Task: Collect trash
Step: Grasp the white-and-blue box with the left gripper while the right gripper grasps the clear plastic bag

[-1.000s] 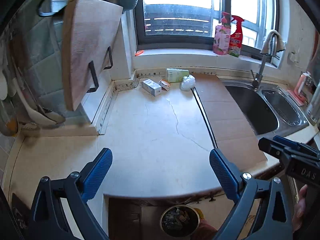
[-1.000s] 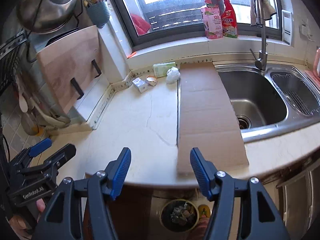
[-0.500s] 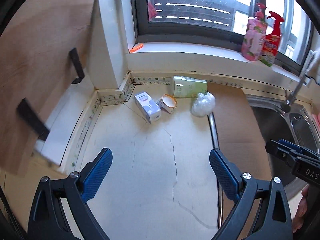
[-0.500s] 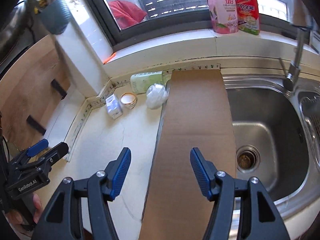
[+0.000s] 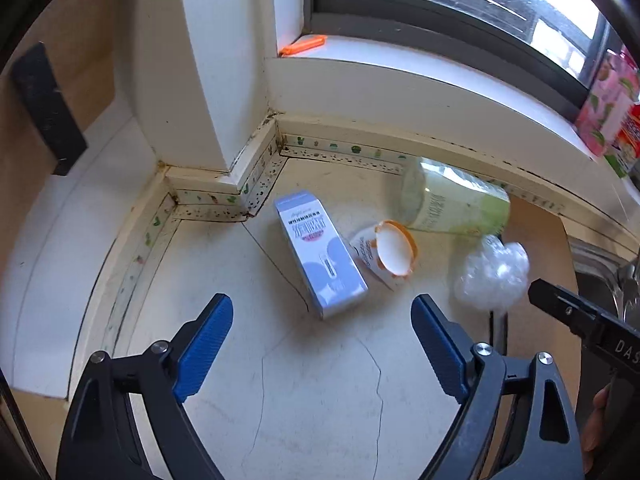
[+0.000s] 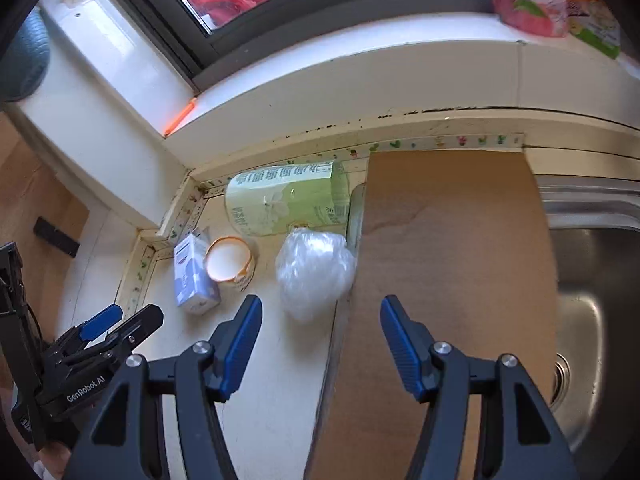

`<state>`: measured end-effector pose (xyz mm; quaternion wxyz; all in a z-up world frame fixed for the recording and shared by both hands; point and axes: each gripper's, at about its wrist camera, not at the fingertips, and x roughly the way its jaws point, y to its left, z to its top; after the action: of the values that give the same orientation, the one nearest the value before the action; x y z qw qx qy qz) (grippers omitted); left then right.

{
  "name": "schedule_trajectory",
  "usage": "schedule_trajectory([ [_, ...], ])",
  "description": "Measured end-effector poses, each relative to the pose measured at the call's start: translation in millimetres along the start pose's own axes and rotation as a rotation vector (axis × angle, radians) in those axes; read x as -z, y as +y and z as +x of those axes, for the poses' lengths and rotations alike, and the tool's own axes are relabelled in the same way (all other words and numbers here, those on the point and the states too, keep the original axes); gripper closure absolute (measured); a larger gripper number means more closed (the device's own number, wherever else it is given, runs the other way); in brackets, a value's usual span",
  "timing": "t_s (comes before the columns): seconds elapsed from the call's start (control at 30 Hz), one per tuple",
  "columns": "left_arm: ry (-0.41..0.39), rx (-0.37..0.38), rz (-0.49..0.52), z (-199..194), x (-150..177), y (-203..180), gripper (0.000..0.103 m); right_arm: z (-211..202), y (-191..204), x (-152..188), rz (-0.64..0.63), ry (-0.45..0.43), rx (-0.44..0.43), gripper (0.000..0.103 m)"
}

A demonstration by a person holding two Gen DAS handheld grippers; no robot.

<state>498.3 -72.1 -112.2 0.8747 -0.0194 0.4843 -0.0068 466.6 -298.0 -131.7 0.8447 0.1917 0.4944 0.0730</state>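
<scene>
Above the counter, left claw (image 5: 322, 330) closing, empty; right claw (image 6: 320, 342) parted, empty.

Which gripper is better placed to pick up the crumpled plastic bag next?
Right. The right gripper sits just short of the crumpled plastic bag, jaws open and empty. The left gripper, jaws closing on nothing, faces the blue-white box instead.

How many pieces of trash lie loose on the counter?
4, clustered in the back corner: pale blue and white carton, orange-rimmed paper cup on its side beside it, green packet against the wall, crumpled clear plastic bag by the cardboard sheet.
</scene>
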Motion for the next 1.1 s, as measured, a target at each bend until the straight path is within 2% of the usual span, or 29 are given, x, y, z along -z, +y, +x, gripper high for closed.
schedule_trajectory([
  [0.23, 0.039, -0.004, -0.048, 39.9, -18.8, 9.1, 0.022, 33.7, 6.7, -14.7, -0.005, 0.021, -0.007, 0.041],
  [0.37, 0.074, -0.017, -0.058, 59.3, -21.1, 12.8, 0.03, 45.4, 8.5, -17.1, -0.02, 0.026, 0.003, 0.041],
  [0.53, 0.097, -0.002, -0.082, 73.4, -22.4, 15.3, 0.033, 52.6, 12.4, -15.5, -0.057, 0.011, 0.025, 0.041],
  [0.6, 0.102, 0.004, -0.075, 78.0, -22.5, 13.9, 0.038, 53.5, 14.8, -14.9, -0.069, 0.005, 0.033, 0.041],
  [0.63, 0.131, 0.012, -0.071, 80.0, -22.4, 13.1, 0.045, 54.1, 16.1, -14.2, -0.076, -0.001, 0.04, 0.041],
  [0.67, 0.136, 0.017, -0.069, 82.2, -21.9, 12.3, 0.057, 54.6, 17.7, -14.0, -0.084, -0.006, 0.046, 0.043],
  [0.7, 0.141, 0.017, -0.069, 84.7, -22.5, 11.8, 0.063, 55.2, 18.9, -13.2, -0.094, -0.011, 0.053, 0.048],
  [0.77, 0.135, 0.004, -0.07, 85.4, -20.5, 11.5, 0.07, 58.7, 20.2, -11.8, -0.1, 0.002, 0.046, 0.055],
  [0.9, 0.115, -0.007, -0.064, 77.0, -11.9, 11.3, 0.07, 55.9, 24.9, -8.0, -0.118, -0.012, 0.05, 0.061],
  [1.1, 0.072, -0.018, -0.069, 46.4, 1.4, 14.3, 0.07, 32.1, 36.3, 4.4, -0.139, -0.04, 0.026, 0.064],
])
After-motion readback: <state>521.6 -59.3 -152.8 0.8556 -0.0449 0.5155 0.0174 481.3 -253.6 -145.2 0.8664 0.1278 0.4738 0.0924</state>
